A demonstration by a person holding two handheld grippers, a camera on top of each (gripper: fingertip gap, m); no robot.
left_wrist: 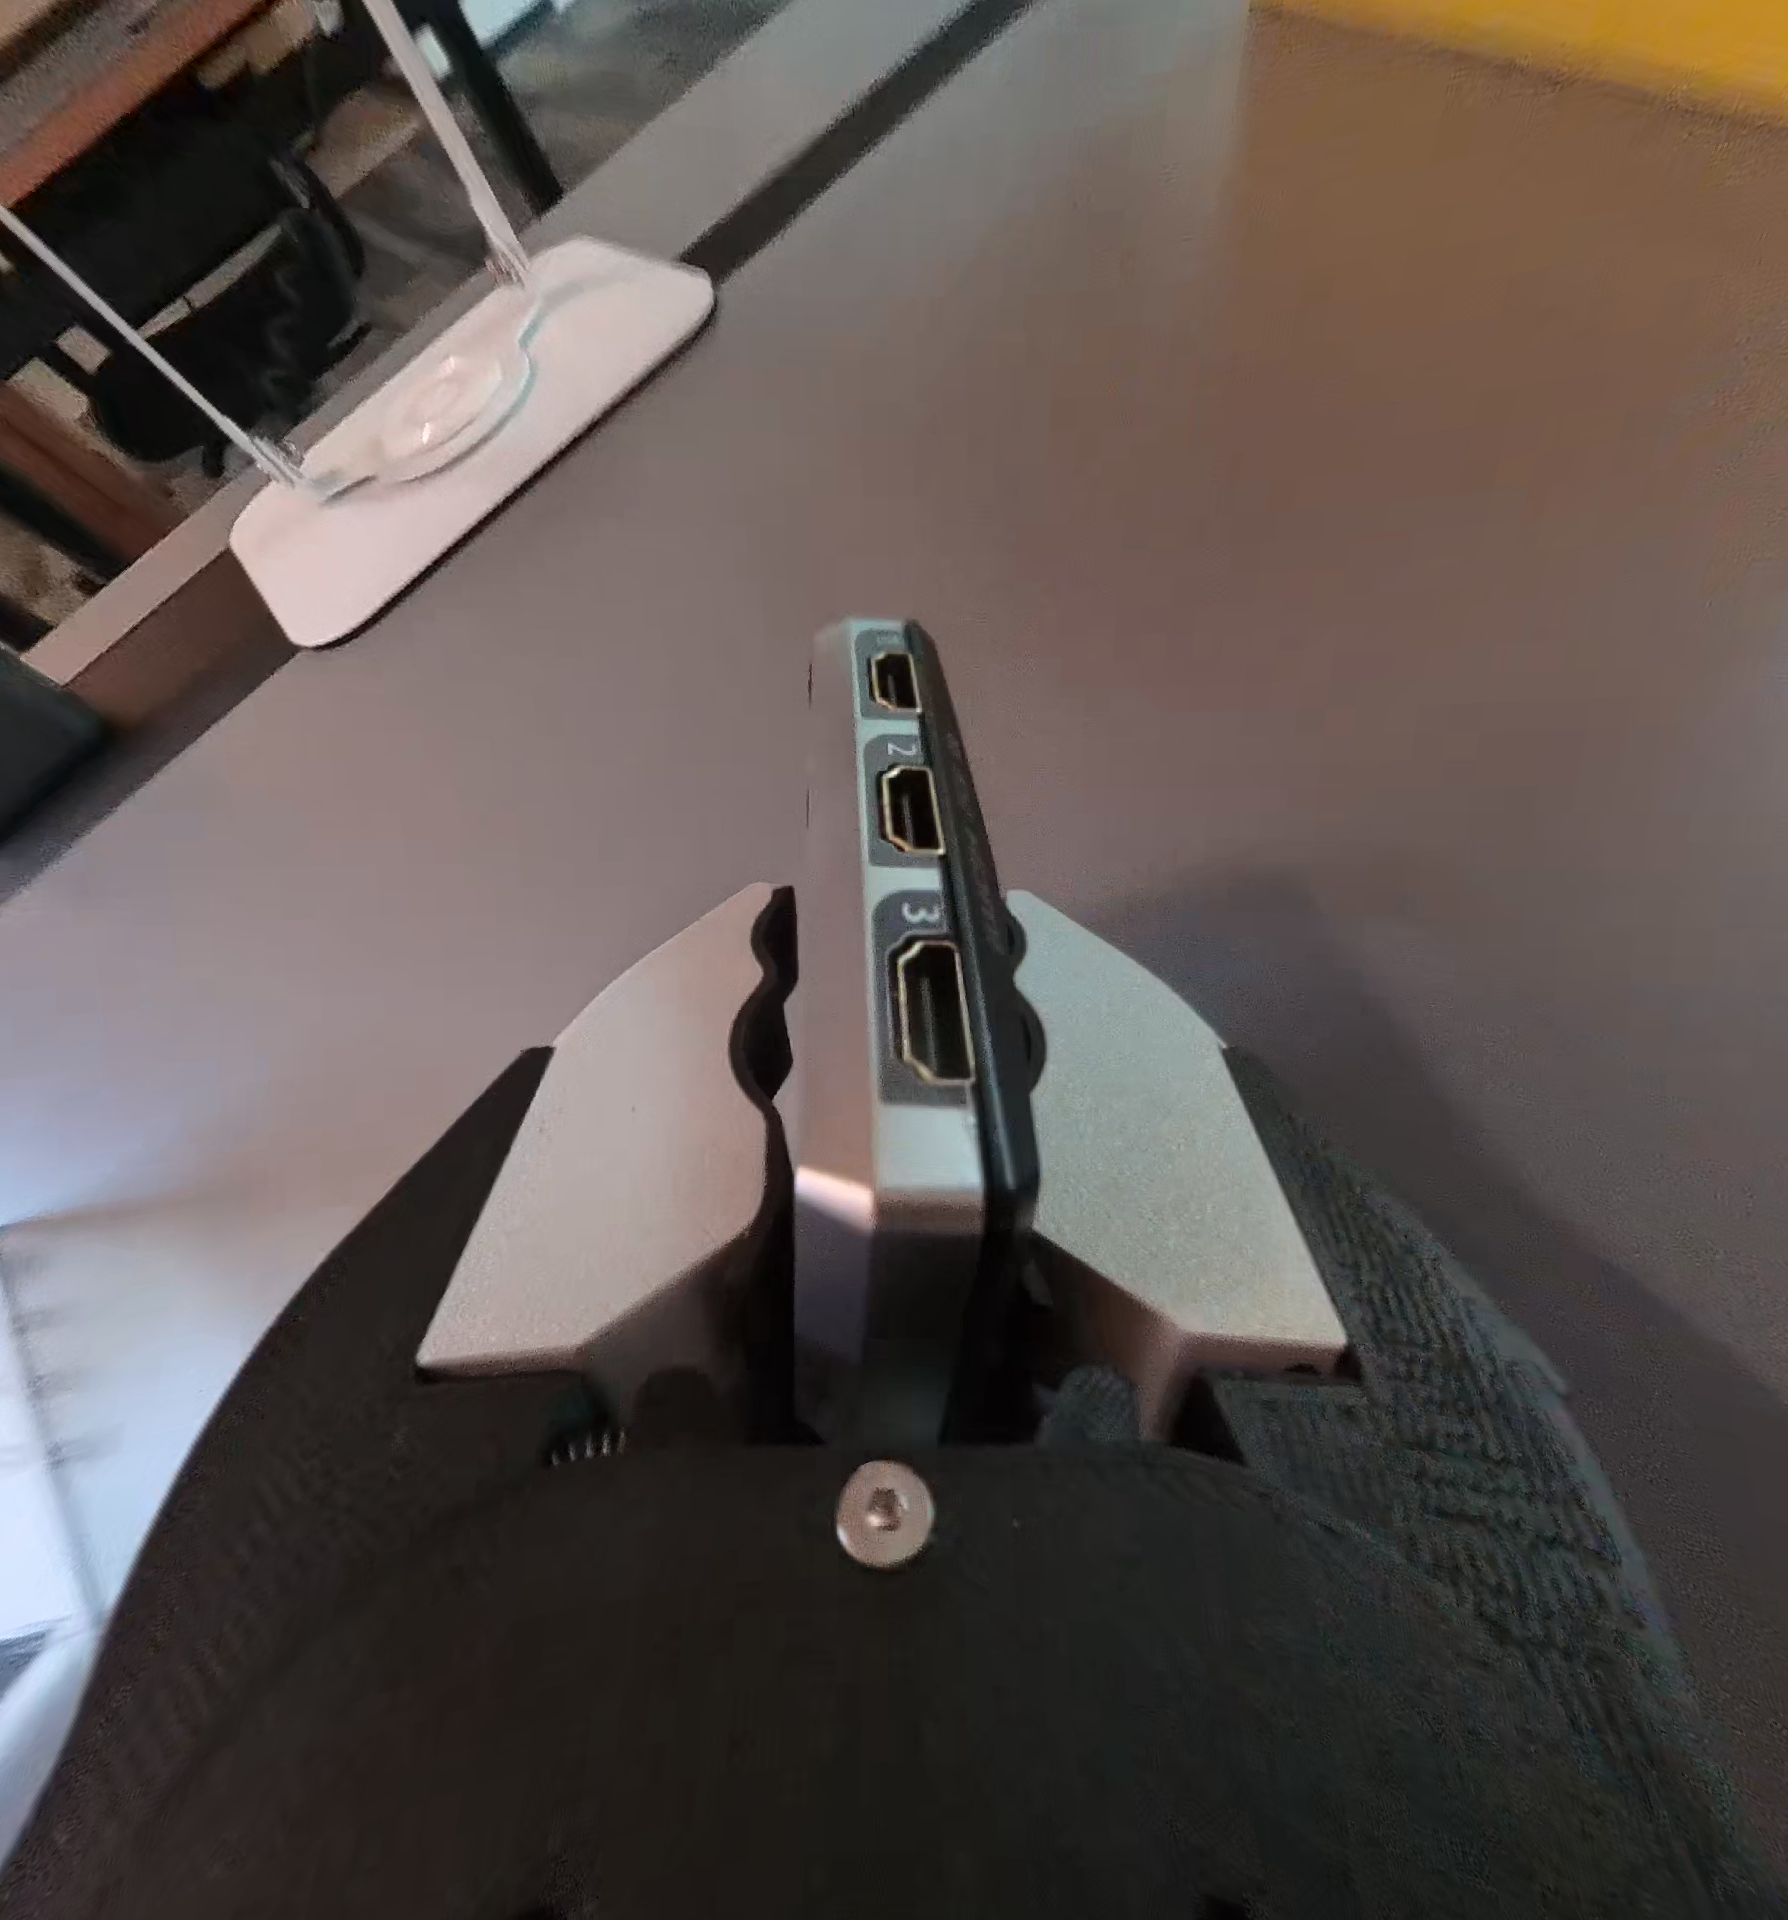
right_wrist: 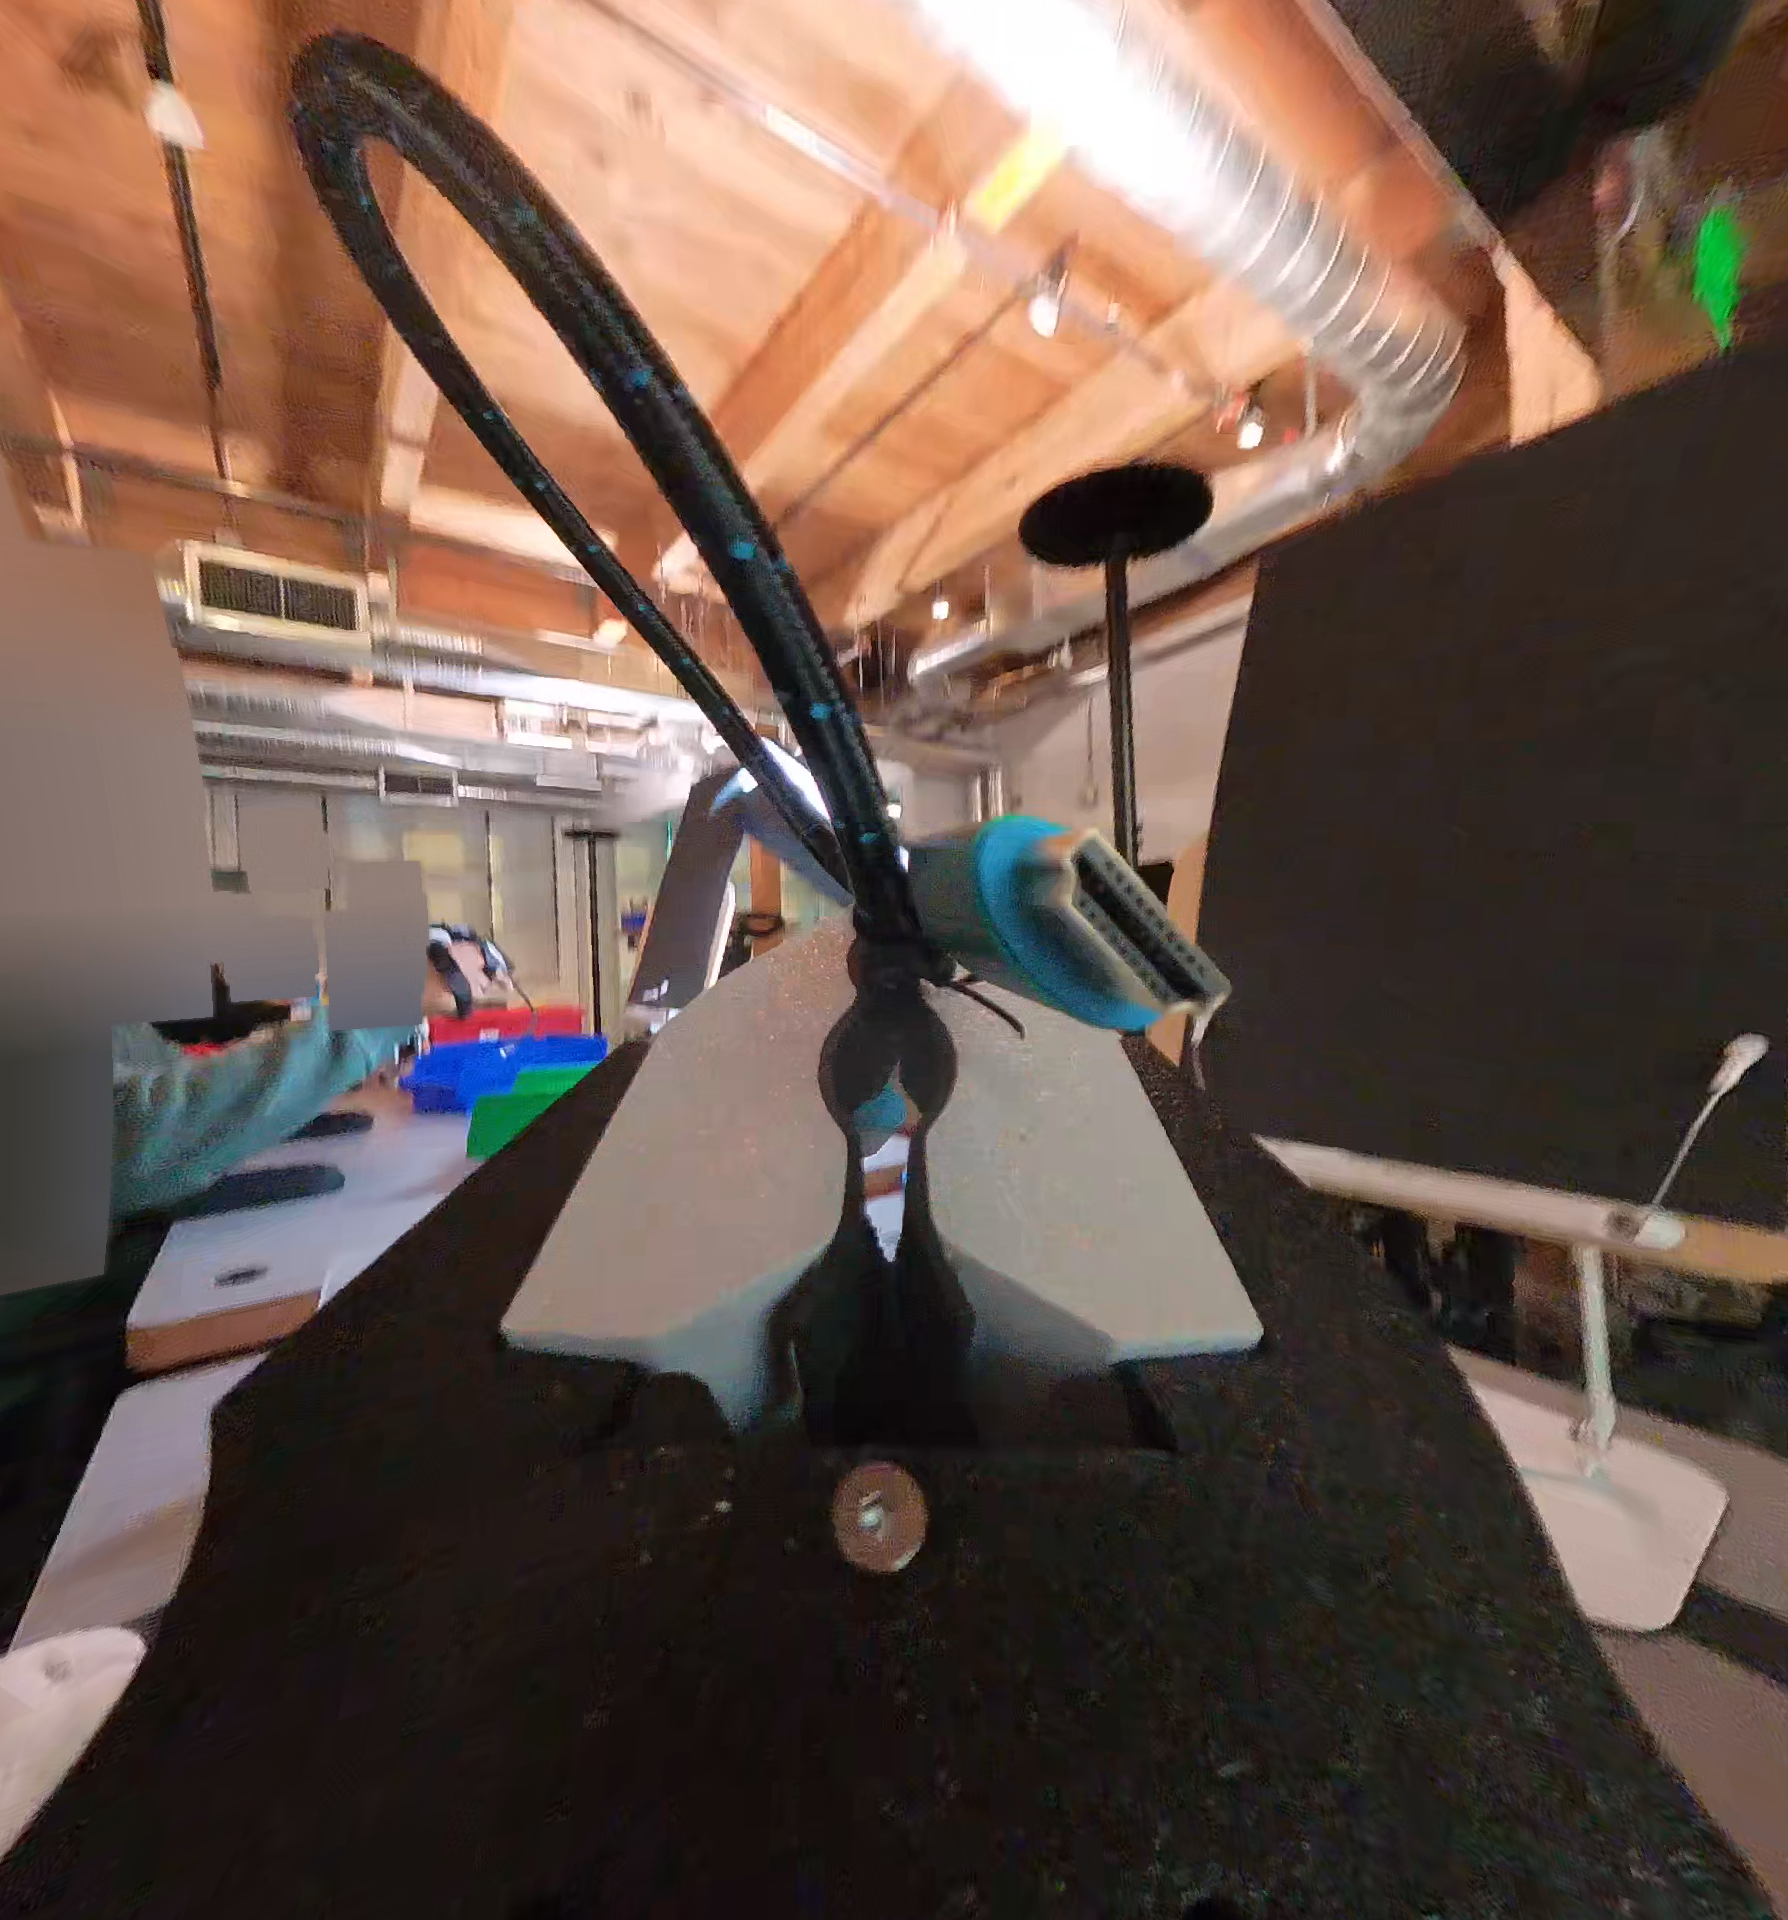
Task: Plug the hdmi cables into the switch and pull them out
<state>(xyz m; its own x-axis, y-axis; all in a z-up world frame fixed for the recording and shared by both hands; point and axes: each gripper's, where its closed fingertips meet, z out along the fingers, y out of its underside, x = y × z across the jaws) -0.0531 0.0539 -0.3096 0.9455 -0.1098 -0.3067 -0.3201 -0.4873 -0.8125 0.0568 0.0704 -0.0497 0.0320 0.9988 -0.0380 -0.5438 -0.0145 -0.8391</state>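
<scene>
The left gripper clamped the flat grey switch on edge above the table, its three gold-rimmed ports empty, while the right gripper pinched the braided black HDMI cable just behind its teal-collared plug, the cable's far end hidden

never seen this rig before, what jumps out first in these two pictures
In the left wrist view, a slim grey and black hdmi switch stands on edge, clamped in the left gripper, showing three empty gold-rimmed ports in a row above the brown table. In the right wrist view, the right gripper pinches a black braided hdmi cable that loops up toward the wooden ceiling, its teal-collared plug pointing right, free of any port.
</scene>
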